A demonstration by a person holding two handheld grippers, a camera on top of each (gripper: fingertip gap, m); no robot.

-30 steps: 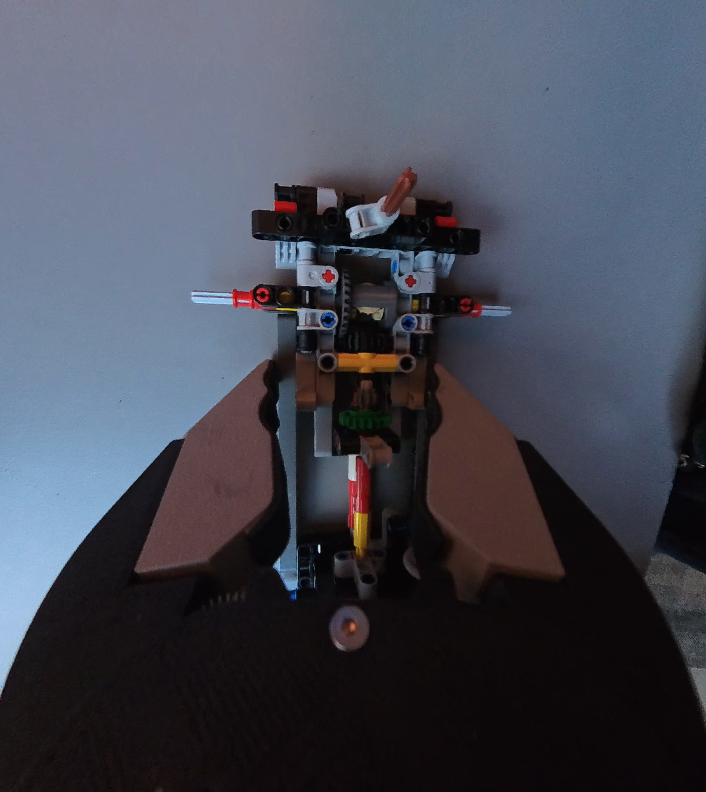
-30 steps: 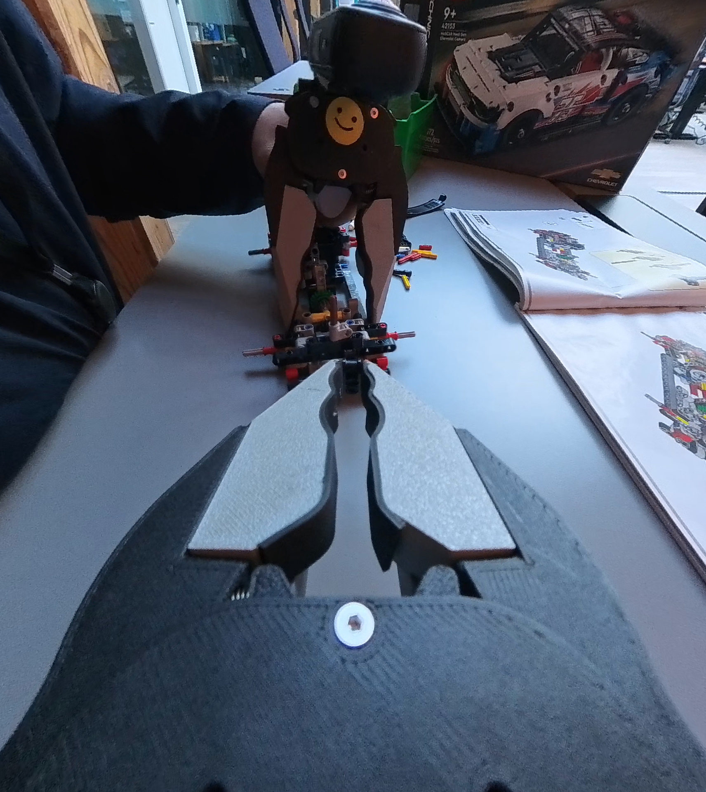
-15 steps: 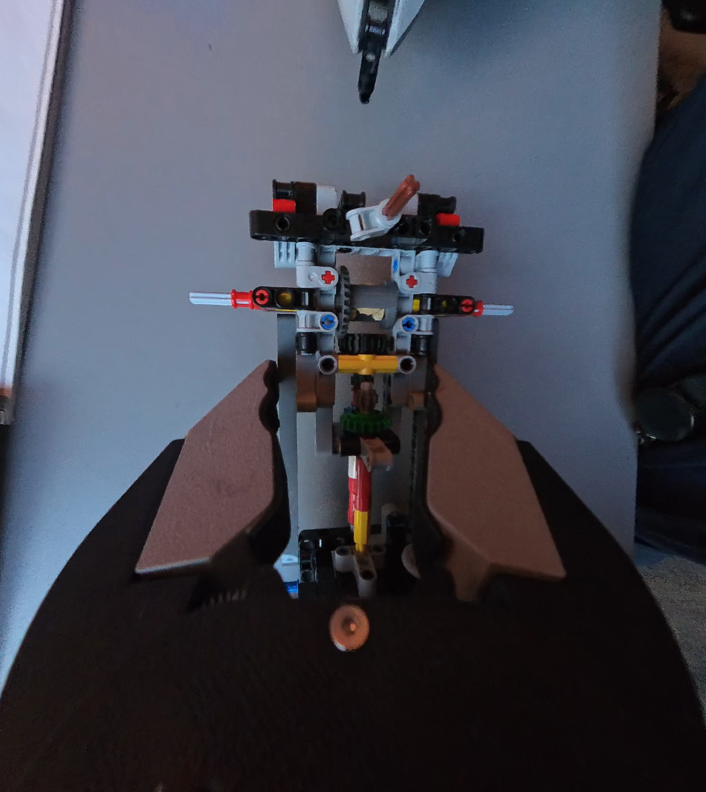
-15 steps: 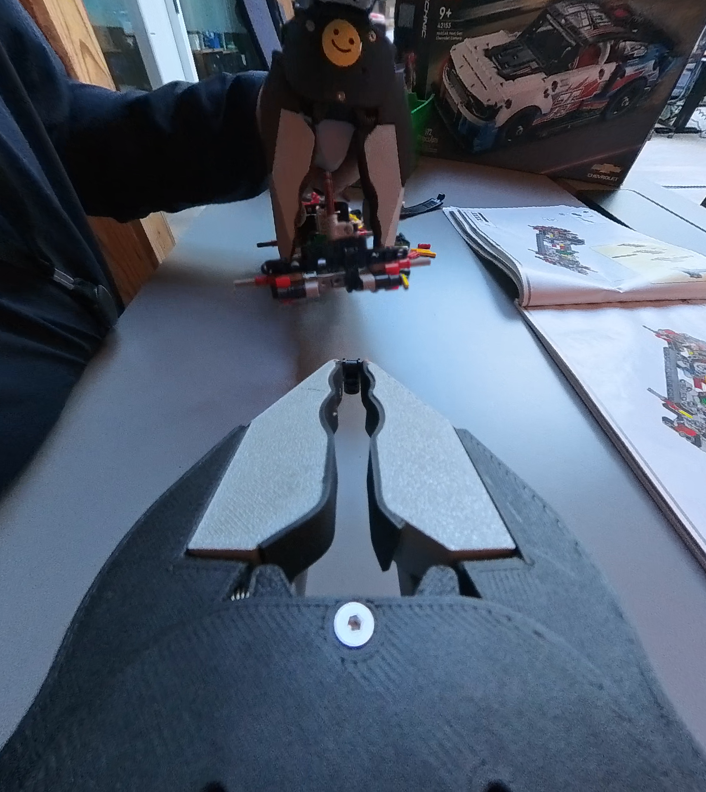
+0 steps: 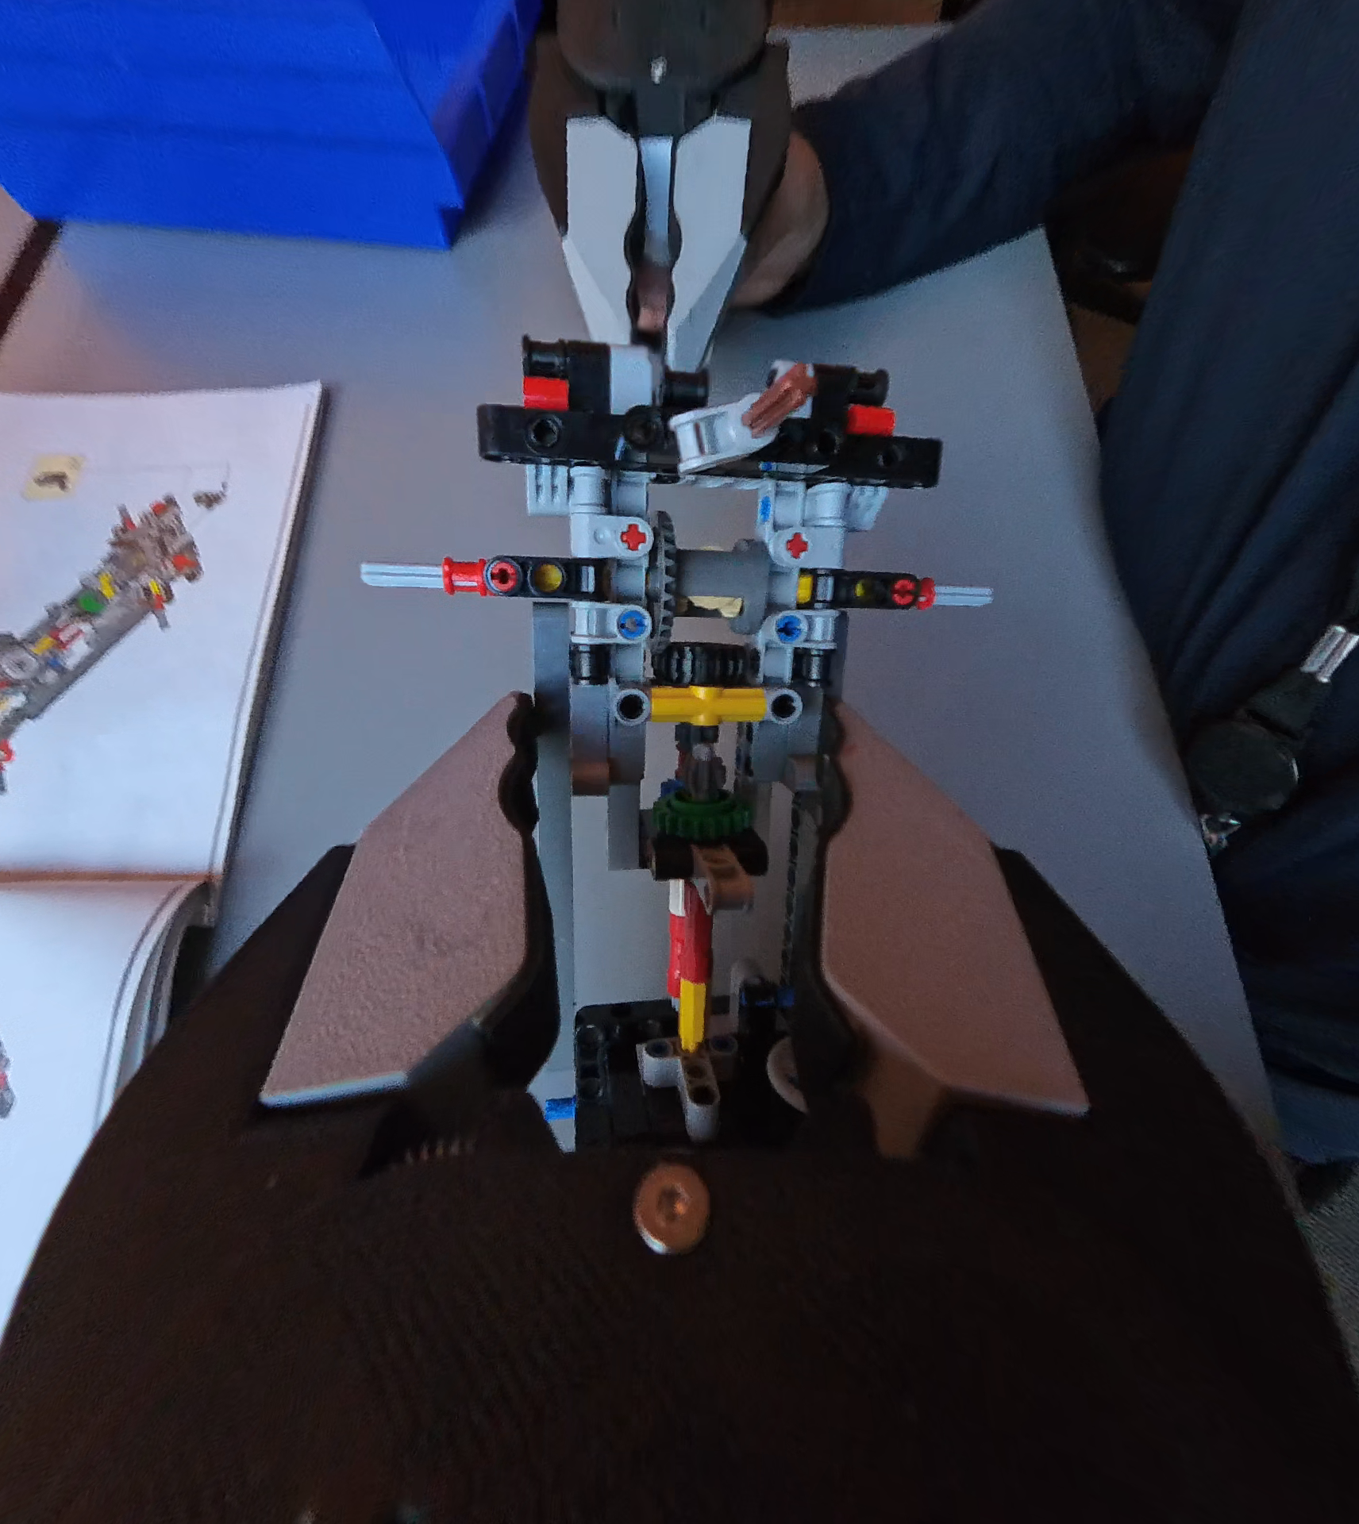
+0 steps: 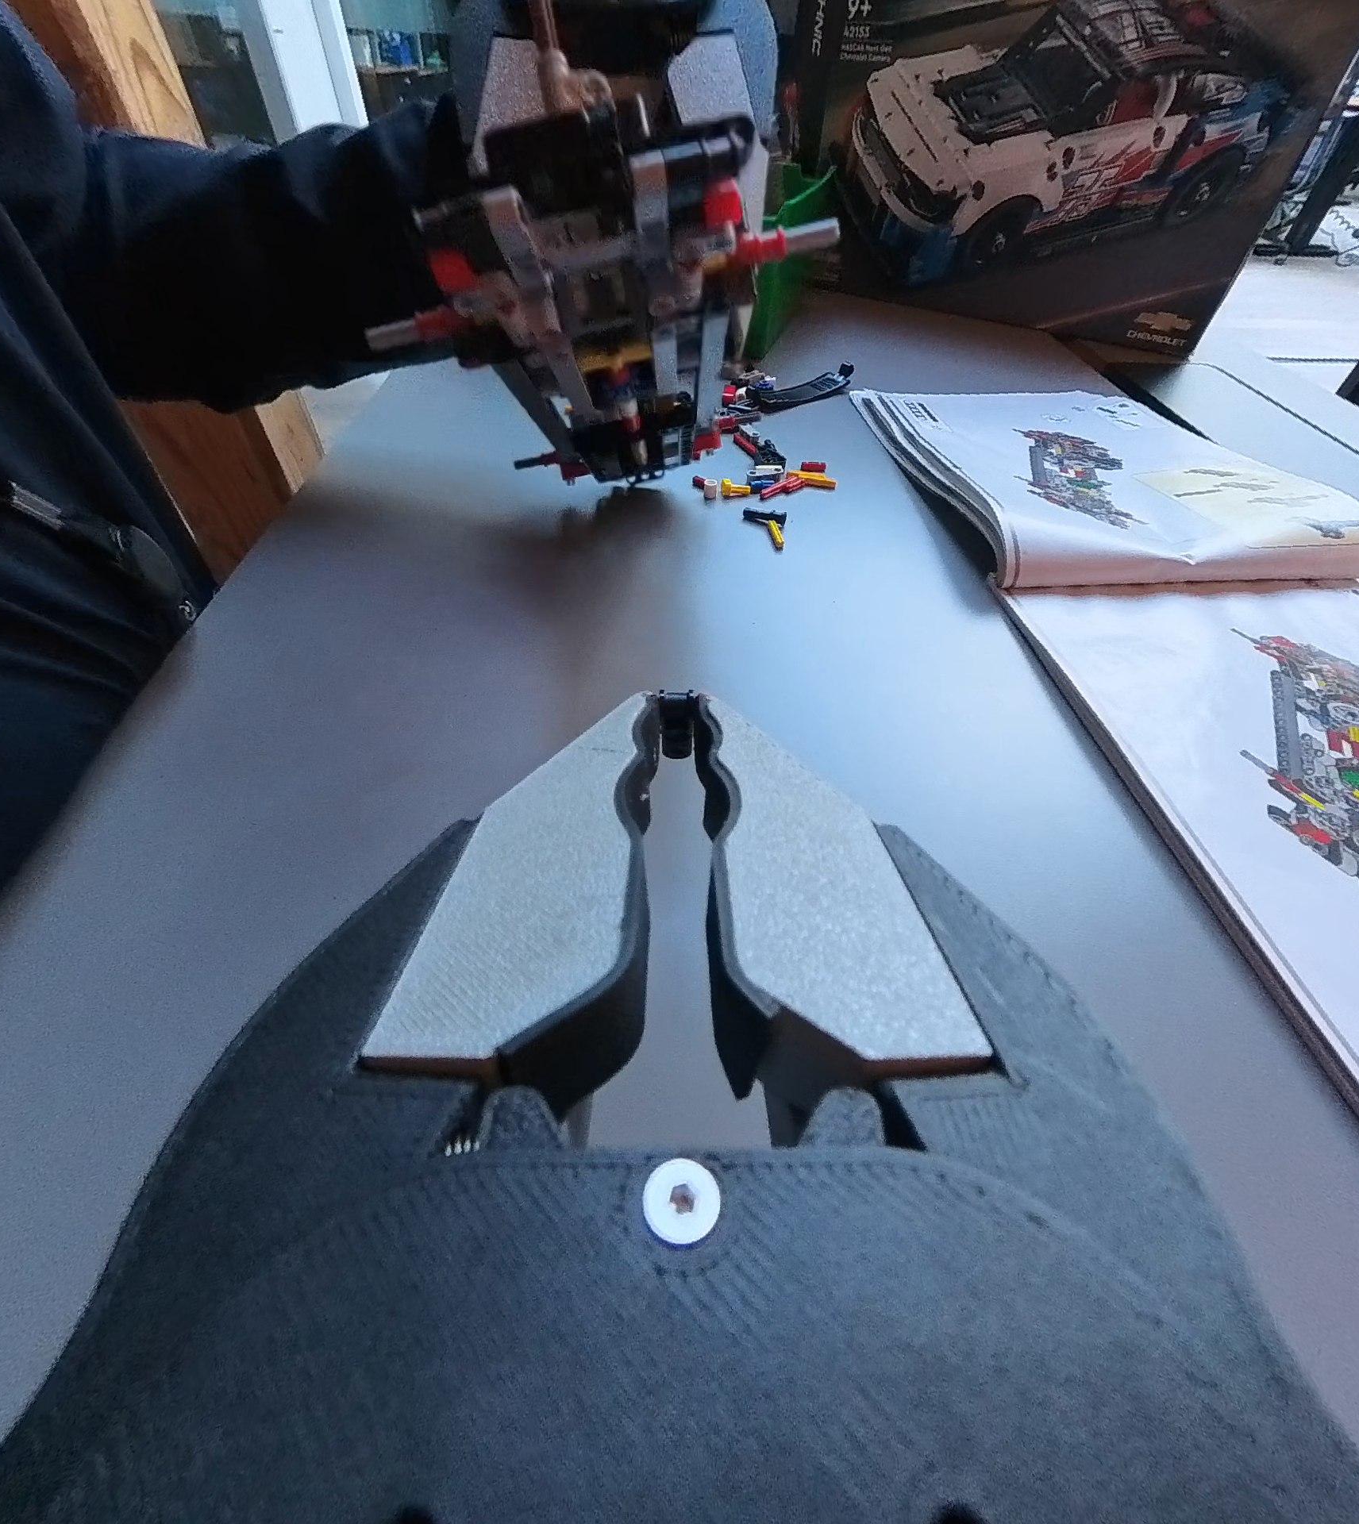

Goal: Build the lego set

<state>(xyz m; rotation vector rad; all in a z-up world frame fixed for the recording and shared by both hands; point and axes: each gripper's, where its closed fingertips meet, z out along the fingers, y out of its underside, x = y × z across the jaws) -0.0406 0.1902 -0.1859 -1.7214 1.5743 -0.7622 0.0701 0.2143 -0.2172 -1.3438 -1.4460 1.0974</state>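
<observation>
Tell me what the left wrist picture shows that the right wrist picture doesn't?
Only the left wrist view shows a blue box, and the brick model's green gear and yellow crosspiece up close.

Only the right wrist view shows the car-picture box, the loose small pieces on the table, and the little black peg pinched at the right tongs' tips.

Both show the brick model, gripped by the left tongs along its sides, the open instruction book, the grey table and a dark sleeve.
</observation>
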